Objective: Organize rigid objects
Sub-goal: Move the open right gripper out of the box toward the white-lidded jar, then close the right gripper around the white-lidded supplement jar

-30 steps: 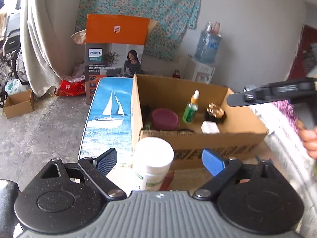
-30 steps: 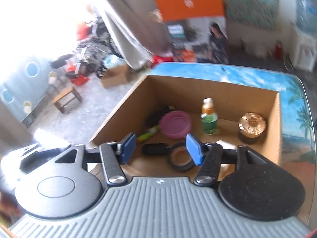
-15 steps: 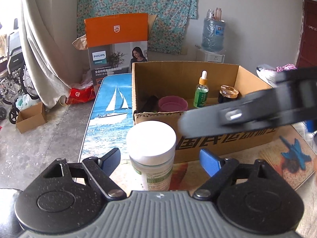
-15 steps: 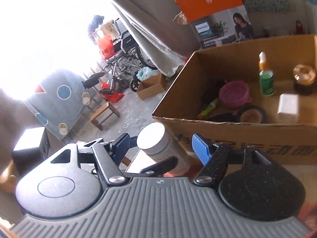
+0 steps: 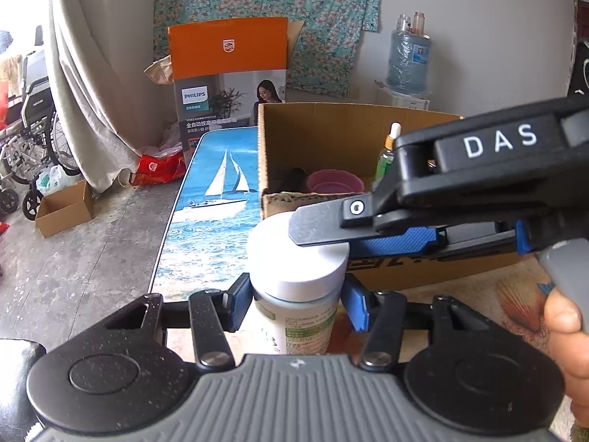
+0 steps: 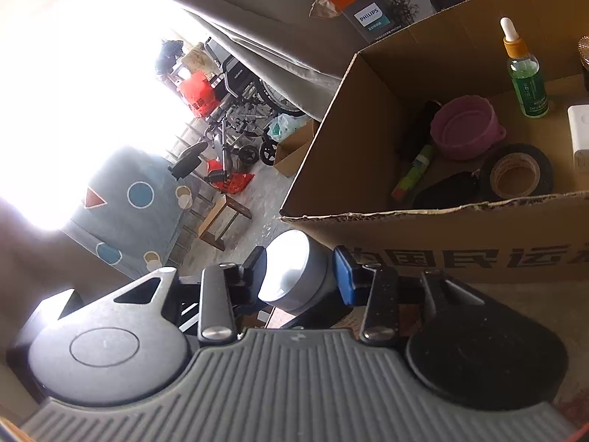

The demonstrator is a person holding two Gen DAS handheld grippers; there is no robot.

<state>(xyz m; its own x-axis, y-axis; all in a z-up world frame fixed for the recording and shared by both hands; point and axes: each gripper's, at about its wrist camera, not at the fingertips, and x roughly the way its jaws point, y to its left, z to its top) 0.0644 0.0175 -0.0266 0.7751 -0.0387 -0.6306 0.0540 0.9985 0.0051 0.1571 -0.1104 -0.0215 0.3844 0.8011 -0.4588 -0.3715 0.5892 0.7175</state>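
A white-capped bottle with a green label stands upright on the table in front of the cardboard box. My left gripper is shut on the bottle's body just under the cap. My right gripper comes in from the right and is shut on the bottle's cap; it also shows in the left wrist view, lying across the cap. The box holds a pink bowl, a green dropper bottle, a tape roll, a white block and dark items.
The table has a sailboat picture on the left. An orange Philips box stands behind the table. A wheelchair, a small open carton and a curtain are on the floor to the left.
Both grippers have closed: the left on the bottle's body, the right on its cap. The right gripper swung away from above the box and down to the bottle.
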